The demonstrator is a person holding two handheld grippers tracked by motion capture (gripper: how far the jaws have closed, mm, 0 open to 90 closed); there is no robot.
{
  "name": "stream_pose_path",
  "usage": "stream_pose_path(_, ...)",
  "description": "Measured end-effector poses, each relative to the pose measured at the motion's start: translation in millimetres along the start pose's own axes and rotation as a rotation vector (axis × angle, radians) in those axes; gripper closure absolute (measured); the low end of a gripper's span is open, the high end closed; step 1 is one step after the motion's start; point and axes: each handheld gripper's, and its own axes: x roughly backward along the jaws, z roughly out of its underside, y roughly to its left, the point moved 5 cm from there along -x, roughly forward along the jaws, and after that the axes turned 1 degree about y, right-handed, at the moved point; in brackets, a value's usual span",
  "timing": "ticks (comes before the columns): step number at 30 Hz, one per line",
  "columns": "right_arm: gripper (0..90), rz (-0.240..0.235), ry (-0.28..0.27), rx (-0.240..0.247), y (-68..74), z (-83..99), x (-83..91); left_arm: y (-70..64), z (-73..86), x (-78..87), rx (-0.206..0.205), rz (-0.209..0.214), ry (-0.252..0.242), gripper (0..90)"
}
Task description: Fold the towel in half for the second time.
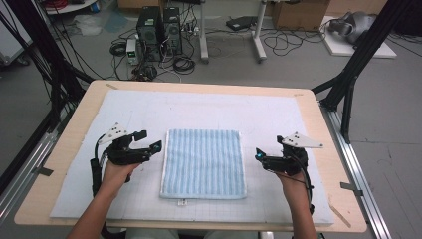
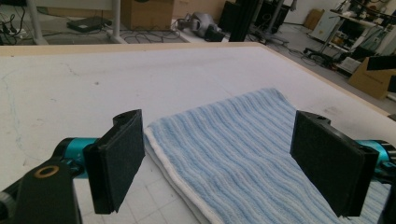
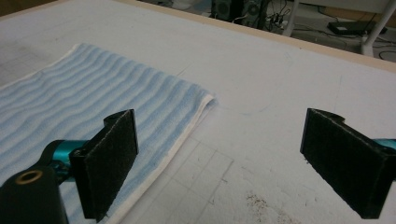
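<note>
One blue-and-white striped towel [image 1: 203, 163], folded flat, white hem along the edges, one small white tag at the near edge. Lies between the two grippers on one white gridded mat [image 1: 149, 109], which covers one wooden table [image 1: 308, 97].

Left gripper [image 1: 158, 146]: just beside the towel's left edge, not touching it, jaws spread wide with nothing between them. In the left gripper view, towel [image 2: 243, 149] straight ahead of the gripper [image 2: 219, 163] and partly between the two black pads [image 2: 119, 163], hemmed edge running close past the left-hand pad. Layered fold visible at that edge; number of layers cannot be told.

Right gripper [image 1: 259, 154]: near the towel's right edge, a little farther off than the left one, jaws likewise spread, holding nothing. In the right gripper view, towel [image 3: 93, 102] ahead and to the left of the gripper [image 3: 219, 168], one corner reaching into the gap between the jaws; bare mat [image 3: 280, 93] ahead and to the right. Few brown specks on the mat just ahead of the right-hand jaw.

Two hands, one per gripper. One grey three-cornered plate on top of each.

Beyond the table's far edge: two black computer towers [image 1: 159, 30] on the floor amid loose cables, cardboard boxes [image 1: 298, 12] farther right.
</note>
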Motion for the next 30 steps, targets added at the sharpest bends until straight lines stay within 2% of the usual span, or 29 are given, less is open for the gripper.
stream_pose_path(2,10.5,-0.007,0.006,-0.014,-1.0,0.5,-1.2,1.2,0.4,-0.8,0.003,-0.007,0.003,18.3)
stream_pose_path(11,10.5,-0.025,0.021,-0.012,-0.2,1.7,-2.2,7.2,-2.3,-2.9,0.007,-0.037,0.010,18.3)
stream_pose_path(14,10.5,-0.030,0.027,-0.002,0.1,2.1,-2.3,8.0,-8.2,-5.1,0.008,-0.040,0.008,18.6)
stream_pose_path(15,10.5,-0.034,0.028,-0.002,0.3,2.4,-2.0,8.3,-11.2,-6.1,0.002,-0.041,0.023,18.8)
stream_pose_path(18,10.5,-0.045,0.038,0.000,2.1,2.4,-1.9,8.0,-22.2,-9.0,-0.018,-0.040,0.022,19.8)
stream_pose_path(21,10.5,-0.051,0.040,0.000,3.0,1.8,-1.9,8.6,-30.1,-13.8,-0.027,-0.039,0.036,20.7)
stream_pose_path(23,10.5,-0.053,0.042,-0.001,2.9,1.9,-2.1,9.6,-35.9,-17.4,-0.015,-0.025,0.038,21.0)
stream_pose_path(24,10.5,-0.058,0.047,-0.006,3.6,2.3,-2.3,10.6,-38.5,-19.6,-0.026,-0.031,0.039,21.3)
stream_pose_path(27,10.5,-0.061,0.056,0.001,4.2,3.3,-3.2,16.3,-41.2,-30.4,-0.020,-0.053,0.057,21.8)
stream_pose_path(30,10.5,-0.069,0.058,0.001,5.4,3.8,-3.2,23.5,-35.2,-43.5,-0.014,-0.075,0.095,23.7)
